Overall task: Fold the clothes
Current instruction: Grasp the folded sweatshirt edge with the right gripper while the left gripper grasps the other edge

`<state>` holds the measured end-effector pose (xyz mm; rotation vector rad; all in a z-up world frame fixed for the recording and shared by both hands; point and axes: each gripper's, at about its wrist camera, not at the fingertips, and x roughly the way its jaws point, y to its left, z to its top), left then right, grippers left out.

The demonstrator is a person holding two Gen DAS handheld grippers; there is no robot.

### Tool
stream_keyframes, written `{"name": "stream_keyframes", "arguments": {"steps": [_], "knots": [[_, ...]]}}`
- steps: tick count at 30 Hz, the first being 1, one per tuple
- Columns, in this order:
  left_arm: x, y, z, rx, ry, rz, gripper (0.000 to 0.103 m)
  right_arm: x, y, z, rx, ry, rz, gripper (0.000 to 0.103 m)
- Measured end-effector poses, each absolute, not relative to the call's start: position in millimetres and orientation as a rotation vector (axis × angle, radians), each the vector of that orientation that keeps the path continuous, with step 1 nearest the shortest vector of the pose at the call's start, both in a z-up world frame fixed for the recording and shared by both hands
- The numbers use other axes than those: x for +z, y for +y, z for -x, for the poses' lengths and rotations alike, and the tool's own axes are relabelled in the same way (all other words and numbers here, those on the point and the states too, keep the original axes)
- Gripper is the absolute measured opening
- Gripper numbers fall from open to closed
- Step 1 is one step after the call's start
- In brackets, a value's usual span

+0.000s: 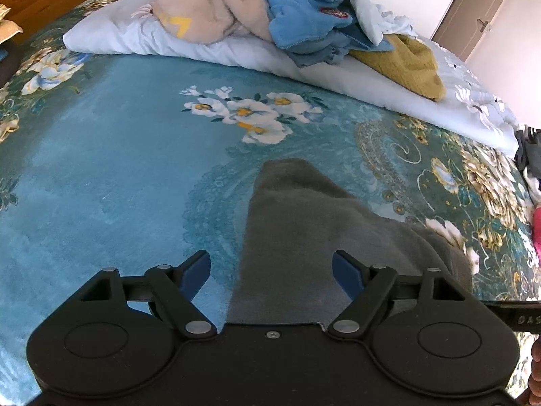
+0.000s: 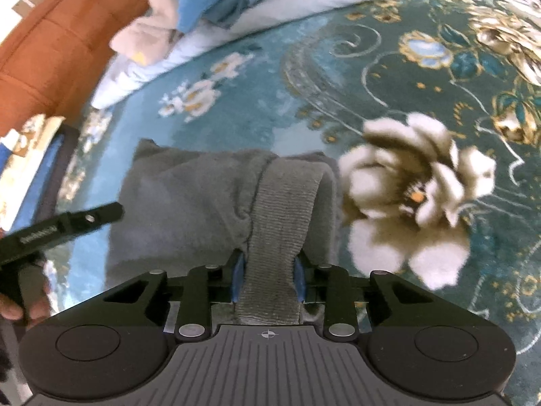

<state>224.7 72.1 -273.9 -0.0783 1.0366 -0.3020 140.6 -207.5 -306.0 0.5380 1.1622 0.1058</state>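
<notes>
Right gripper (image 2: 268, 279), at the lower middle of its view, has its blue pads pinched on the ribbed band of the grey garment (image 2: 189, 203), which spreads up and left across the middle of the frame on the teal floral blanket (image 2: 389, 67). Left gripper (image 1: 272, 270) hangs with jaws wide apart over the same grey cloth at lower centre of its view, pads not pressing it. Along the top of that view, a heap of clothes (image 1: 304, 17) rests on a white quilt (image 1: 236, 54).
</notes>
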Motion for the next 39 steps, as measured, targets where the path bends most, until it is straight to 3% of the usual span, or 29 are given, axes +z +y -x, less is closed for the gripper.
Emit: {"name": "stream_keyframes", "arguments": {"steps": [11, 15, 22, 27, 31, 39], "knots": [[-288, 76, -226, -0.289, 1.075, 0.085, 0.078, -336, -206, -147, 0.044, 1.247, -0.508, 0.03], [-282, 78, -226, -0.29, 1.064, 0.075, 0.078, -318, -206, -147, 0.083, 1.223, -0.483, 0.038], [-246, 68, -228, -0.384, 0.932, 0.011, 0.078, -273, -216, -140, 0.041, 1.102, -0.443, 0.038], [-245, 36, -237, -0.521, 0.891, -0.066, 0.073, -274, -207, -164, 0.087, 1.079, -0.51, 0.025], [-262, 15, -241, -0.6, 0.94, -0.116, 0.057, -285, -188, -180, 0.156, 1.108, -0.482, 0.02], [-290, 18, -248, -0.573, 0.992, -0.115, 0.058, -310, -191, -178, 0.092, 1.189, -0.475, 0.013]]}}
